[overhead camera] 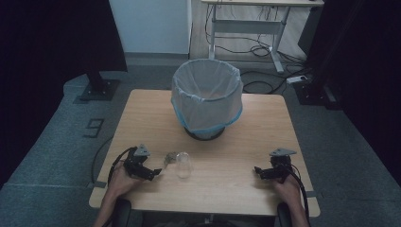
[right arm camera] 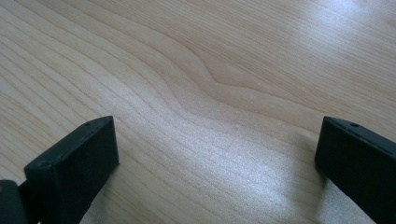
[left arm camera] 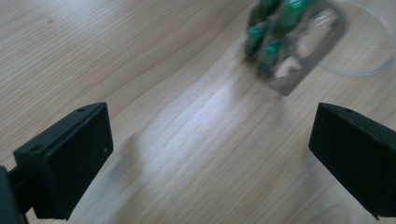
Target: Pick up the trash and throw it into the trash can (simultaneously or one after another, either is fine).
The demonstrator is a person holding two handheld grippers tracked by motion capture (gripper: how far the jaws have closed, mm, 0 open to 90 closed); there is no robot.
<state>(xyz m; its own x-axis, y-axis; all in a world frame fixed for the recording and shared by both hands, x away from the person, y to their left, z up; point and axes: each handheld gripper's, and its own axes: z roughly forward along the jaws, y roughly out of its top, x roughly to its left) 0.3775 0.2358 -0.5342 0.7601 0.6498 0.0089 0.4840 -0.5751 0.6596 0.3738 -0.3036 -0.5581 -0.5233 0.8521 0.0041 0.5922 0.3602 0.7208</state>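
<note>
Where woodgrain runs bare, foil blister pack (left arm camera: 299, 51) lies.

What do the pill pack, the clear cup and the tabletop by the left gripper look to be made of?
Pill pack: apparently silvery foil, shiny, holding green capsules under clear blisters; blurred, so not certain.
Clear cup: see-through, thin-looking, probably plastic.
Table: pale wood or wood-look laminate, matt, with visible grain lines.

The high view looks down over the table (overhead camera: 236, 184); both gripper views skim its wood closely.
</note>
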